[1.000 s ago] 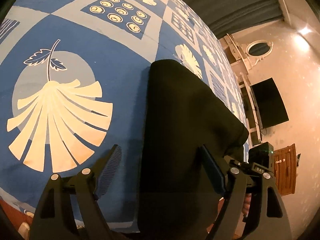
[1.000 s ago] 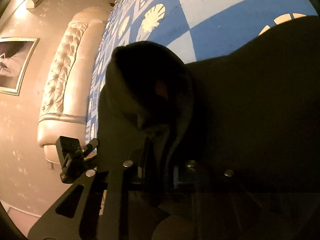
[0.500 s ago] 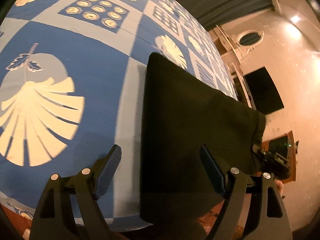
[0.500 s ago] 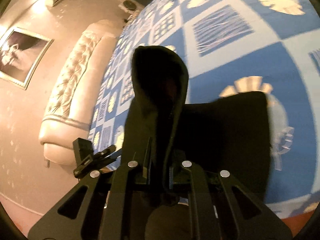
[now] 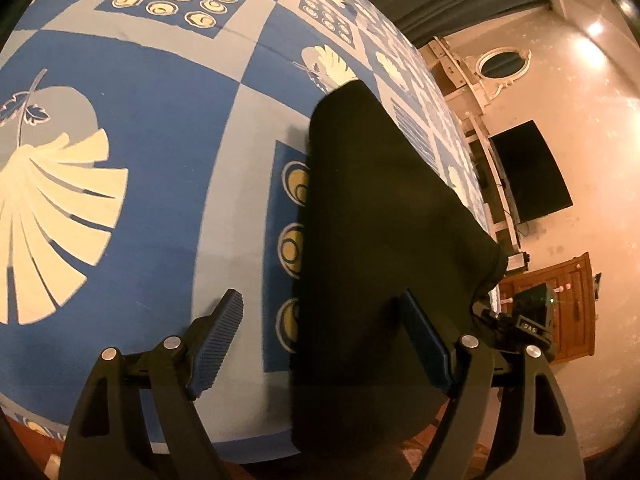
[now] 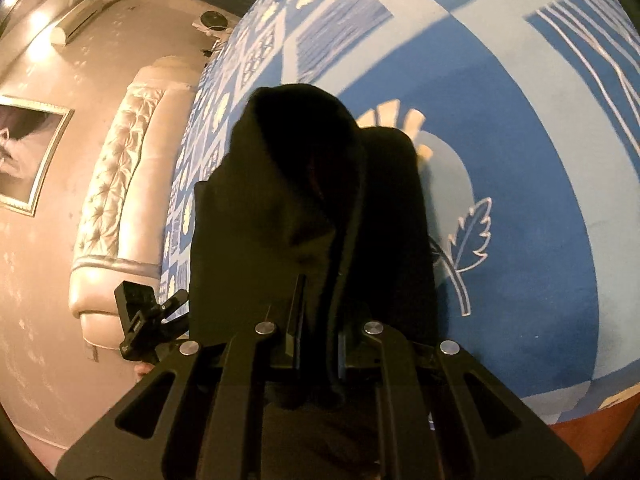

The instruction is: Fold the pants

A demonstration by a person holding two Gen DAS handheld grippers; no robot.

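Note:
The black pants point(image 5: 380, 220) lie over the near edge of the bed with the blue patterned cover point(image 5: 152, 128). My left gripper point(image 5: 324, 324) is open and empty; its blue pads point(image 5: 218, 336) stand on either side of the pants' left edge, just above it. My right gripper point(image 6: 318, 312) is shut on a bunched fold of the pants point(image 6: 304, 184) and holds it lifted, the cloth arching up in front of the jaws. The right gripper also shows in the left wrist view point(image 5: 528, 320), at the pants' far right corner.
A tufted cream headboard point(image 6: 116, 184) and a framed picture point(image 6: 24, 152) are at the left. A dark TV point(image 5: 528, 168), a wooden cabinet point(image 5: 568, 304) and an oval mirror point(image 5: 502, 64) stand along the wall on the right. The bed edge runs close under both grippers.
The right gripper has carried its fold of the pants across the bed, so the pants have shifted over the cover pattern. The left gripper stays open and has followed alongside.

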